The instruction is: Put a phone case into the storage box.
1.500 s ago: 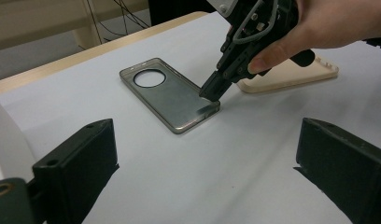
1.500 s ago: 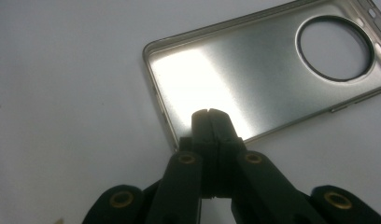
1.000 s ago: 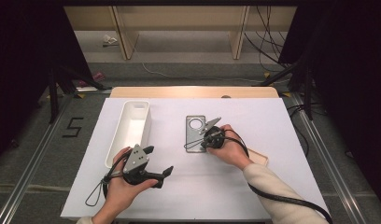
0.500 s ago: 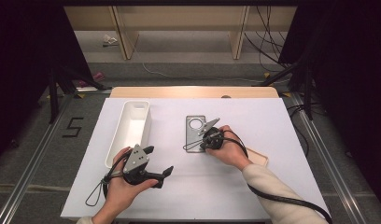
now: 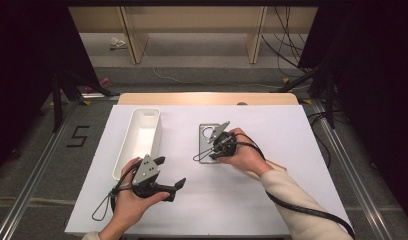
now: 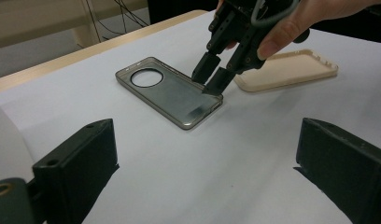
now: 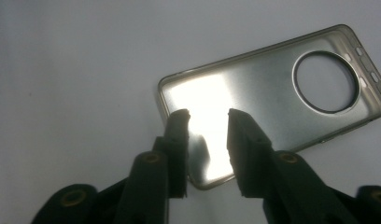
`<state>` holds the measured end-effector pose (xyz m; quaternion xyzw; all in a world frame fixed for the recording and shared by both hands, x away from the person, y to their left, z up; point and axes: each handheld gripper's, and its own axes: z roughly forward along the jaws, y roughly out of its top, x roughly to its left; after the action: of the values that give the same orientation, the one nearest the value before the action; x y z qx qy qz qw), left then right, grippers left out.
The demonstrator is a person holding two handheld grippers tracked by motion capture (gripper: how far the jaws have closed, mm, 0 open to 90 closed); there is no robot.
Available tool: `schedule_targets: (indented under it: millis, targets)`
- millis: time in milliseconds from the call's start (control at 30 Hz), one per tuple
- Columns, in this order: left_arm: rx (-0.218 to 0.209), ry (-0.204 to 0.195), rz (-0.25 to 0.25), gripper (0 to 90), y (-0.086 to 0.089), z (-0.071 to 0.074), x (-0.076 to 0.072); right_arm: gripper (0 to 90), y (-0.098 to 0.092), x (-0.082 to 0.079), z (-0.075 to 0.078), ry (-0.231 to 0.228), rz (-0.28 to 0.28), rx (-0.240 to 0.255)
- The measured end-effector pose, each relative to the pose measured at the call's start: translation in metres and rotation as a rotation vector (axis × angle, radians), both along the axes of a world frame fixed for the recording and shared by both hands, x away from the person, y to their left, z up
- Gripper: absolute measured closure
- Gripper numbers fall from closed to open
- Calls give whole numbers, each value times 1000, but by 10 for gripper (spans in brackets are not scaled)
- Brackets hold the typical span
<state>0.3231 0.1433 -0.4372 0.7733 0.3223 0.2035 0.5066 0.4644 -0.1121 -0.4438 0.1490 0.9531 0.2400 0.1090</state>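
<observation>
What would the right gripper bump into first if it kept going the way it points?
Most likely the grey phone case. The right gripper points down at its near end, jaws a little apart and just opened, nothing held between them.

I see the grey case (image 5: 208,141) lying flat on the white table (image 5: 292,130), open side up, smoky and translucent, with 1 round camera hole (image 7: 325,82) near its far end. Its near short edge sits between the tips reaching it, glare across the inside.
</observation>
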Motion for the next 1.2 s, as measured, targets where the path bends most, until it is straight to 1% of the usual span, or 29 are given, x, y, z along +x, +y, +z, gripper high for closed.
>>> schedule_targets:
  millis: [67, 100, 200, 233, 267, 300, 333, 400, 467, 500, 533, 567, 600, 633, 700, 733, 767, 833, 867, 900, 1067, 1133, 1200]
  targets:
    - [1, 0, -1, 47, 0, 0, 0, 595, 4, 1, 0, -8, 42, -65]
    - [0, -1, -1, 47, 0, 0, 0, 581, 6, 2, 0, -8, 61, -95]
    - [0, 1, -1, 47, 0, 0, 0, 534, 13, 3, -1, 4, 96, -152]
    - [0, 1, -2, 47, 0, 0, 0, 522, 15, 4, -3, 6, 118, -175]
    - [0, 1, -3, 47, 0, 0, 0, 496, 17, 4, -4, 0, 130, -191]
    - [-1, 1, -3, 47, 0, 0, 0, 465, 21, 4, -6, -6, 139, -231]
    - [-2, 2, -4, 47, 0, 0, 0, 465, 21, 4, -6, -6, 139, -231]
    - [-1, 0, -3, 47, 0, 0, 0, 441, 27, 5, -9, -12, 151, -271]
    - [-2, 0, -3, 47, 0, 0, 0, 442, 29, 5, -10, -15, 151, -279]
    - [-1, 0, -4, 47, 0, 0, 0, 443, 31, 5, -11, -13, 160, -285]
    - [-1, 0, -5, 47, 0, 0, 0, 442, 32, 6, -11, -20, 165, -288]
    - [-1, 0, -5, 47, 0, 0, 0, 441, 34, 6, -11, -13, 162, -299]
    - [-1, 0, -6, 47, 0, 0, 0, 441, 36, 6, -12, -16, 171, -308]
    - [-2, -1, -6, 47, 0, 0, 0, 434, 39, 6, -12, -22, 174, -336]
    - [-4, 1, -6, 47, 0, 0, -1, 434, 40, 7, -13, -31, 180, -326]
    - [-3, 0, -5, 47, 0, 0, -1, 434, 41, 7, -11, -22, 178, -343]
    - [-4, 0, -5, 47, 0, 0, -1, 434, 43, 6, -11, -28, 175, -331]
    - [-5, -1, -5, 47, 0, 0, -1, 435, 43, 7, -11, -32, 182, -338]
    - [-5, 0, -5, 47, 0, 0, -1, 435, 44, 6, -12, -38, 182, -331]
    - [-4, 0, -5, 47, 0, 0, -1, 436, 45, 6, -11, -29, 179, -343]
    - [-5, 1, -6, 47, 0, 0, -1, 442, 45, 7, -14, -32, 182, -352]
    - [-3, 0, -6, 47, 0, 0, 0, 452, 45, 7, -14, -32, 183, -348]
    - [-3, 0, -7, 47, 0, 0, 0, 458, 46, 7, -13, -29, 189, -361]
